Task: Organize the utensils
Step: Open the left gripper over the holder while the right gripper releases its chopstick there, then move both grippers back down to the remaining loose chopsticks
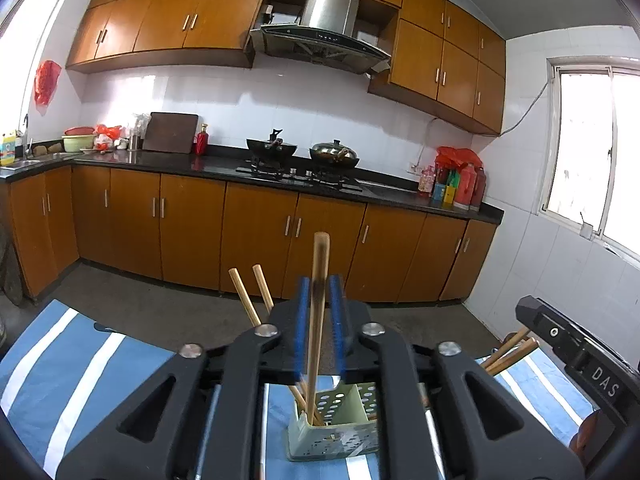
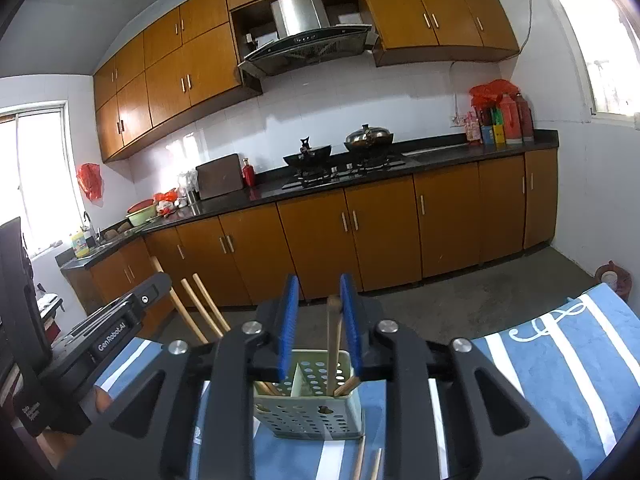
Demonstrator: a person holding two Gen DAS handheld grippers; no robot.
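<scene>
Left gripper point(image 1: 319, 316): blue ribbed pads slightly parted, a bamboo chopstick point(image 1: 318, 312) upright between them, its tip in the perforated pale-green plastic holder point(image 1: 334, 426) just below. Right gripper point(image 2: 319, 320): pads apart, gripping nothing, above the holder's right compartment. Striped blue cloth point(image 2: 560, 360) covers the surface.

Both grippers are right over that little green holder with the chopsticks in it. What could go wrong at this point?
The chopstick between the left gripper's parted pads stands tall and could tip sideways, perhaps out of the green holder. The holder looks light; either gripper pulling away, especially the right gripper close above it, might knock it over on the striped cloth.
</scene>
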